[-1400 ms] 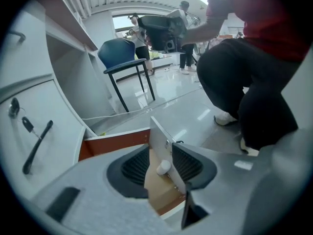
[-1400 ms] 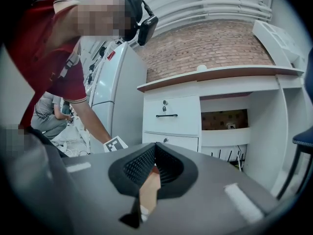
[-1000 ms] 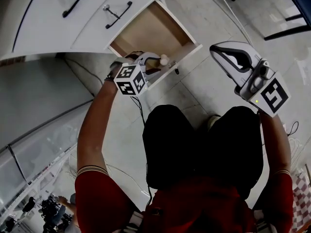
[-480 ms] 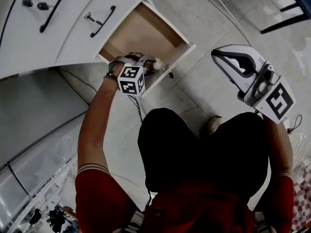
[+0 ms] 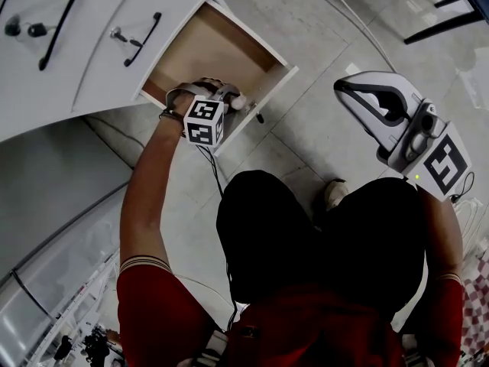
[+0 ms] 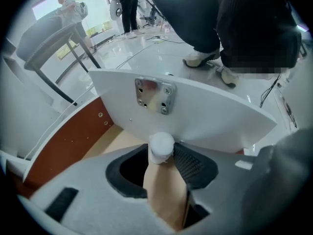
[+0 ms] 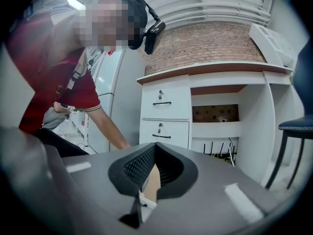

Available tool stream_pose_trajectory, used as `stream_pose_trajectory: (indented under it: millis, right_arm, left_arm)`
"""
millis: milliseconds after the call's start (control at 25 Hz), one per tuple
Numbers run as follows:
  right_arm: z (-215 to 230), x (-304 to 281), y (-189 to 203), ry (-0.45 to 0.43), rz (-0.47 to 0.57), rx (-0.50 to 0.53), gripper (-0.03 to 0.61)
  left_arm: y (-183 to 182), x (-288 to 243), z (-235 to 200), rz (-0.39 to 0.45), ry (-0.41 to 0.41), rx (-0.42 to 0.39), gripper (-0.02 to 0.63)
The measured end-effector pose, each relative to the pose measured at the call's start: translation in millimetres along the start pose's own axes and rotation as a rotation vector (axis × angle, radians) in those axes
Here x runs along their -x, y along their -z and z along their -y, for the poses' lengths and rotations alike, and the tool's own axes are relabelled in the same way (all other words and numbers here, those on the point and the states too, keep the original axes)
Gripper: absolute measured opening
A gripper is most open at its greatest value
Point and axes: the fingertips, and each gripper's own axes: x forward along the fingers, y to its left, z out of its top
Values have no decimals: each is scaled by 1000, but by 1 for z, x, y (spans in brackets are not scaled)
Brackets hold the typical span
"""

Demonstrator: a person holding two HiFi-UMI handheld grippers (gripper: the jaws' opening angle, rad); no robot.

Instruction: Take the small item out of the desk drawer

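small item (image 6: 164,182) between left tongs (image 6: 159,151), jaws just closing

Open drawer (image 5: 223,50) under two shut drawers (image 5: 114,48)

Your drawer (image 5: 218,52) is pulled open, wood bottom showing. Tiled floor (image 5: 306,128) below carries your shoe (image 5: 334,193) and chair legs (image 5: 443,25).

Two closed white drawers (image 5: 99,52) lie side by side, each with a black bar handle (image 5: 142,38) and a small lock fitting next to it. The floor (image 5: 321,75) is pale tile, and dark chair legs (image 5: 447,25) stand at its far corner. In the right gripper view a brick wall (image 7: 210,43) rises above a white open niche (image 7: 215,114). Loose cables (image 7: 222,151) hang beneath the niche, and a blue chair (image 7: 296,126) stands beside it.
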Motion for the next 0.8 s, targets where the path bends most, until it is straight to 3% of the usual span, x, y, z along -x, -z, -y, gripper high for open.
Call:
stream_pose_trajectory:
  millis: [200, 400, 600, 800]
  right_arm:
    - [1, 3, 2, -1, 7, -3, 12]
    - [3, 5, 0, 0, 15, -3, 12]
    - [0, -1, -2, -15, 27, 1, 12]
    - [-1, -4, -2, -26, 35, -7, 12]
  left_arm:
    - [-6, -7, 0, -10, 17, -37, 144]
    - [-8, -4, -3, -9, 17, -3, 135]
    - [-5, 11, -12, 7, -44, 79, 135]
    - [-12, 43, -33, 87, -156, 222, 135]
